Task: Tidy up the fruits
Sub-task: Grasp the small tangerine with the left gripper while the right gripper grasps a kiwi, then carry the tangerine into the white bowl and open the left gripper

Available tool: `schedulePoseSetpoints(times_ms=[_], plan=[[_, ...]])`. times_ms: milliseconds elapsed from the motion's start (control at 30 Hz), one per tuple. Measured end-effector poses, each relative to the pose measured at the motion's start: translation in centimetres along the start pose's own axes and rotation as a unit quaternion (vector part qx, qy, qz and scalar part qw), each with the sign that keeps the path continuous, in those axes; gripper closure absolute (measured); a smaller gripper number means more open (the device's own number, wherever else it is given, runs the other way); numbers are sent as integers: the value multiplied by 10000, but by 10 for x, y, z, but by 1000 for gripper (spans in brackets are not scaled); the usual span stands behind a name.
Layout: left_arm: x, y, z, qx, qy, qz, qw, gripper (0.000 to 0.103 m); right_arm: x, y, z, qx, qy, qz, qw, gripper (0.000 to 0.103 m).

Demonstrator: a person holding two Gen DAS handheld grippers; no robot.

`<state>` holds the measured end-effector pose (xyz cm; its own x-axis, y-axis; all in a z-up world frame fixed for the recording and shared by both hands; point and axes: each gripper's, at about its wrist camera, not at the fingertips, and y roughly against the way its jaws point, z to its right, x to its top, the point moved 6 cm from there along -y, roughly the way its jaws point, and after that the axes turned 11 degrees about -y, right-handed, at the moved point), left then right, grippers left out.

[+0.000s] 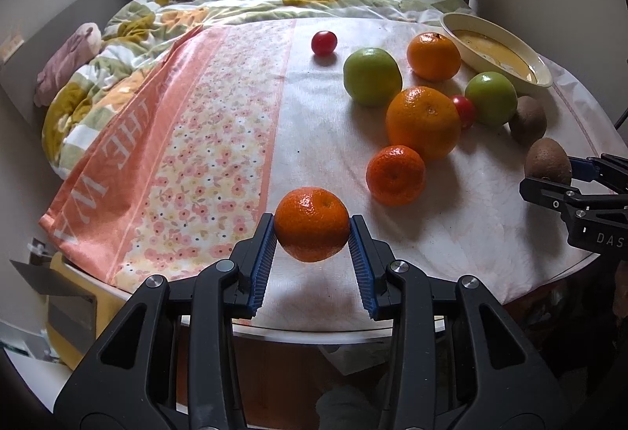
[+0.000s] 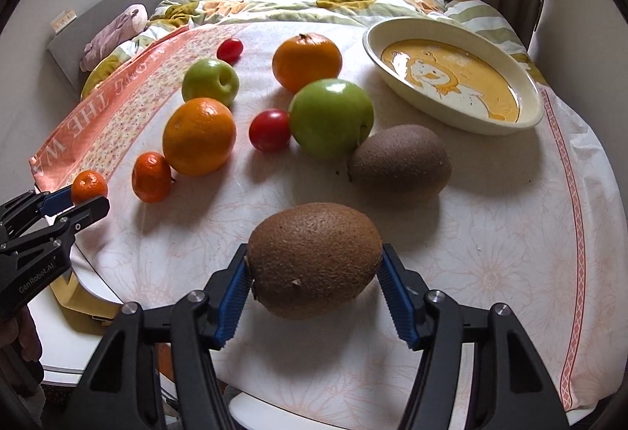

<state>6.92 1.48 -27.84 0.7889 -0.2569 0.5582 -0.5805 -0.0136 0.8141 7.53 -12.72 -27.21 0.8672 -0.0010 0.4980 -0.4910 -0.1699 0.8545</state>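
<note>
My left gripper (image 1: pixel 312 227) is shut on a small mandarin (image 1: pixel 311 224) above the table's near edge; it also shows in the right wrist view (image 2: pixel 89 186). My right gripper (image 2: pixel 314 265) is shut on a brown kiwi (image 2: pixel 314 259), seen at the right of the left wrist view (image 1: pixel 548 161). On the cloth lie a second kiwi (image 2: pixel 400 159), two green apples (image 2: pixel 331 118) (image 2: pixel 210 80), two oranges (image 2: pixel 198 135) (image 2: pixel 306 61), another mandarin (image 2: pixel 151 176) and two cherry tomatoes (image 2: pixel 270 129) (image 2: pixel 229 50). An oval cream dish (image 2: pixel 451 76) with a bear picture stands at the back right, with nothing in it.
The round table (image 1: pixel 314 328) wears a white cloth with an orange floral band (image 1: pixel 176 155) on the left. A bed with a patterned quilt (image 1: pixel 255 2) lies behind it. A chair seat (image 2: pixel 274 414) sits below the near edge.
</note>
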Motion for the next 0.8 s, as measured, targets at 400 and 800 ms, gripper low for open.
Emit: schedulePoseSetpoints(times_ms=[400, 800], plan=[[55, 53, -23, -151, -219, 626, 9977, 64, 34, 61, -18, -160, -305, 592, 9977, 44], [161, 93, -22, -399, -794, 1444, 9855, 64, 100, 120, -7, -255, -899, 1146, 9890, 44]])
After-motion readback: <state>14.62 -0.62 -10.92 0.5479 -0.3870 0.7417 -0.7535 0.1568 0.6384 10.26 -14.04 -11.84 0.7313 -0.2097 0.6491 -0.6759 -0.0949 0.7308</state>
